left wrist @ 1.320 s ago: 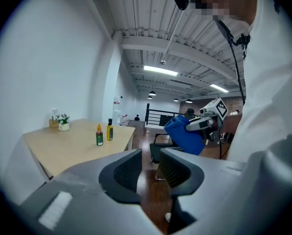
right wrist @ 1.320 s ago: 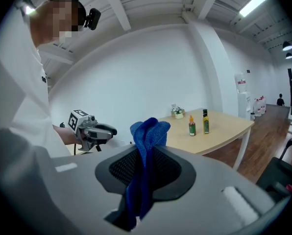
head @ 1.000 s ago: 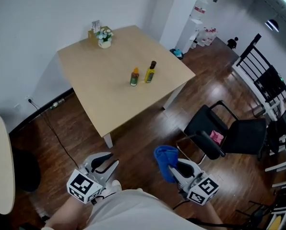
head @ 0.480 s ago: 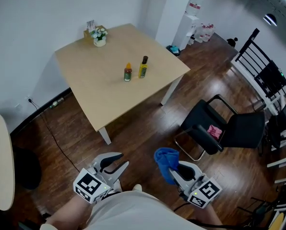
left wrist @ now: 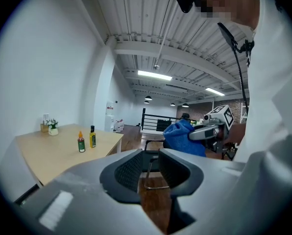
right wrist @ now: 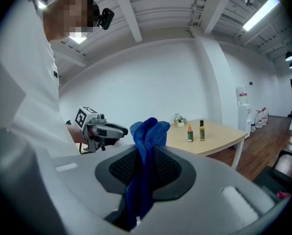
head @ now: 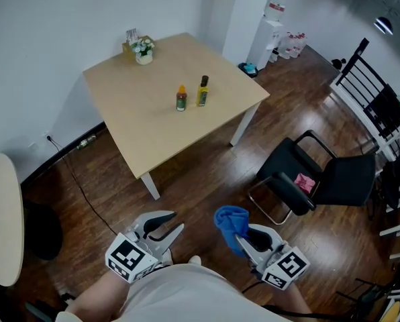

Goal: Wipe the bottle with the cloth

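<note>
Your right tool (head: 248, 239) is clamped on the blue cloth (head: 230, 219), and your left tool (head: 168, 225) is closed with nothing in it. The yellow bottle (head: 203, 91) and the orange-capped bottle (head: 181, 98) stand upright, side by side, near the middle of the tabletop (head: 139, 139). They are well apart from both tools: about 12 o'clock from the left, 11 o'clock from the right. The left tool seems slightly nearer to steady a bottle.
</note>
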### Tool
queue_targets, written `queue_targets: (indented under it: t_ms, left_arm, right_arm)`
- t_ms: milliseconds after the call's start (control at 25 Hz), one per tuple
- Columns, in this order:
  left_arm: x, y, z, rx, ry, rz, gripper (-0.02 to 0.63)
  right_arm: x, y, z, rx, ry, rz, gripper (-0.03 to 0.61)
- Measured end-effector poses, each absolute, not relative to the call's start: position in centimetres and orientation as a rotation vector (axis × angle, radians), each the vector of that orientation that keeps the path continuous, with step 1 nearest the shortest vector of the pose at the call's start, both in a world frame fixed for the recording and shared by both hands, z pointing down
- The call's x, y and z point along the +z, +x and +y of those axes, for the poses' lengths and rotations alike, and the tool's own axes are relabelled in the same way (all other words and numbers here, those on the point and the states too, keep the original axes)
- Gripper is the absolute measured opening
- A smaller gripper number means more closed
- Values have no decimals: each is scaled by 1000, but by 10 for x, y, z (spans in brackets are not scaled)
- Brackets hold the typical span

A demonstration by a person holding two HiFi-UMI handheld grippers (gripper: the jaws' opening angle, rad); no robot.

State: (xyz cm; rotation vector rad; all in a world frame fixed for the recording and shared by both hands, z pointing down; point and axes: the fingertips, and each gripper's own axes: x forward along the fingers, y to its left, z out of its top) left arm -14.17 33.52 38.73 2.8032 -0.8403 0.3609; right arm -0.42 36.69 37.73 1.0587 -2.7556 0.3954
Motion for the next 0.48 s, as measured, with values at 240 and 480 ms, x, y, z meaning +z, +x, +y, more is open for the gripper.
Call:
queue_targets:
  t_ms: [240,480]
  left_arm:
    - [387,-136,347,374,2802,-846,110]
    - [386,-130,356,359,2806,-828,110]
  right_arm:
    - [378,-1,374,388,1047,-2772,81]
    - [377,-4,377,383,1032,-2780,81]
